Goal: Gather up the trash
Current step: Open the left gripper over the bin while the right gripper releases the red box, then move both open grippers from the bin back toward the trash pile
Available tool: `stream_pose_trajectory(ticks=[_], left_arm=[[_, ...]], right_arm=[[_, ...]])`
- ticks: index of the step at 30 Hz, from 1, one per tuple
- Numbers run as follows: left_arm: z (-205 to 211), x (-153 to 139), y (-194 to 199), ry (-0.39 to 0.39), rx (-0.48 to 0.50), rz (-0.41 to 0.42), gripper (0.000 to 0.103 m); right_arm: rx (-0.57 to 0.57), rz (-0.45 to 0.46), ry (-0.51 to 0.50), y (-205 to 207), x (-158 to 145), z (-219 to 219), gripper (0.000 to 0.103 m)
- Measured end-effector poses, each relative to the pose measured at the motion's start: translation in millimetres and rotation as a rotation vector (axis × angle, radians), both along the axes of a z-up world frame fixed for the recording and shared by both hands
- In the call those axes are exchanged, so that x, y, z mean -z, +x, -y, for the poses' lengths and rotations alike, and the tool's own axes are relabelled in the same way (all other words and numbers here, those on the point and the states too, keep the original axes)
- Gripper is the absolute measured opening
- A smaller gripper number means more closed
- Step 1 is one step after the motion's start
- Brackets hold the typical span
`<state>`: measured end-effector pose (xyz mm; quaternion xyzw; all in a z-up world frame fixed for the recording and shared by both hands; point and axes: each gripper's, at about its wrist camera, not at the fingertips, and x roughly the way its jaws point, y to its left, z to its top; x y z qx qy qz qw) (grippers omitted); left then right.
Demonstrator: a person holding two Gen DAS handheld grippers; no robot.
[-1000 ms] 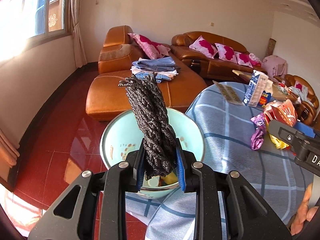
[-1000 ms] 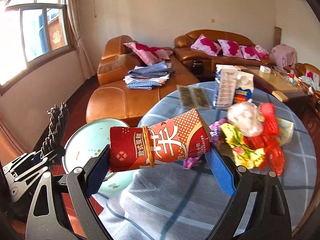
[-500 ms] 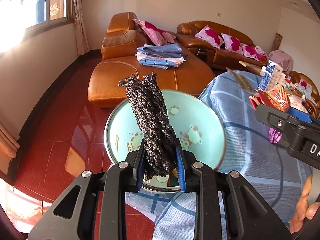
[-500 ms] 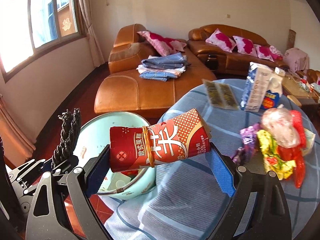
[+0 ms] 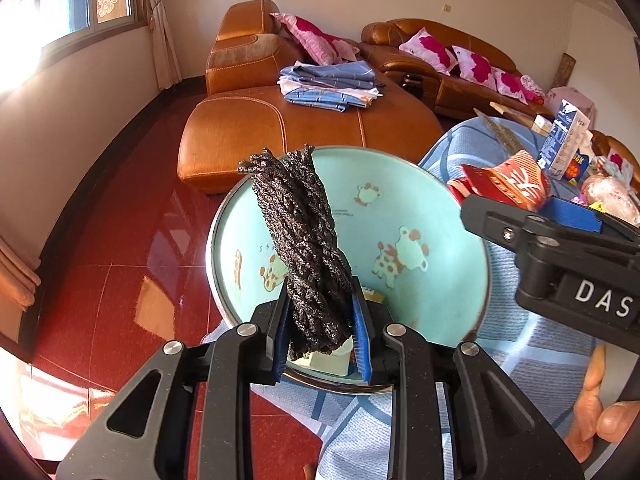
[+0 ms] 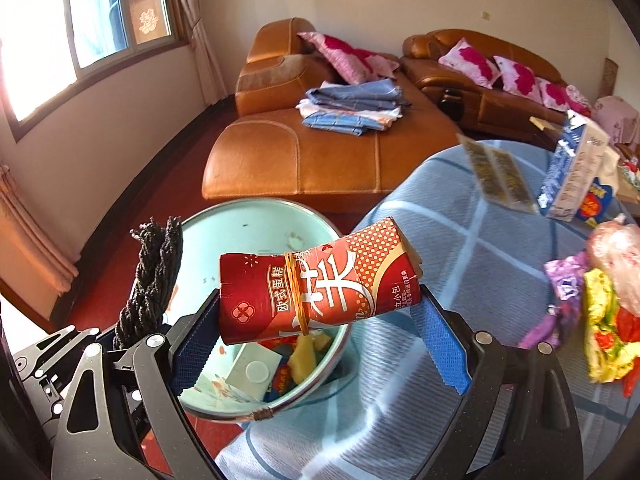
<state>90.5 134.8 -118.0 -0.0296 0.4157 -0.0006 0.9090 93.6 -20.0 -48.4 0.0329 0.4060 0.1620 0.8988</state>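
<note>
While gripped in the left fingers (image 5: pixel 322 326), dark twisted rope bundle (image 5: pixel 300 240), upright; red rolled carton (image 6: pixel 316 284), rubber-banded, in right fingers (image 6: pixel 320 336).

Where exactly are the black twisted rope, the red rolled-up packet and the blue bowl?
black twisted rope (image 5: pixel 304 248), left wrist view, middle of its braid.
red rolled-up packet (image 6: pixel 320 284), right wrist view, printed side by the rubber band.
blue bowl (image 5: pixel 400 184), left wrist view, bare inner wall.
</note>
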Motion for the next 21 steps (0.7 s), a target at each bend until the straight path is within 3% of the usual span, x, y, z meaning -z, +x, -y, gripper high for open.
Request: stream_pose_trajectory(ticks=[6,11,13,21], left_arm=[[-2,3,0,0.017,-0.009,-0.016,0.030],[0,1,-3,0.051,-0.025,-0.008,0.054],[1,-2,-5,0.062,-0.036,-0.004,0.070],[3,-14,-13,0.086,-0.071,0.021,0.088]], right_arm=[[-0.057,-0.043,0.050,13,10,-8,0.091],[-0.063,-0.063,0.088,15,10,-6,0.091],[-0.053,-0.039,0.098,10,4,0,0.091],[0.046,0.018,0.117,-12,-14,36,0.091]])
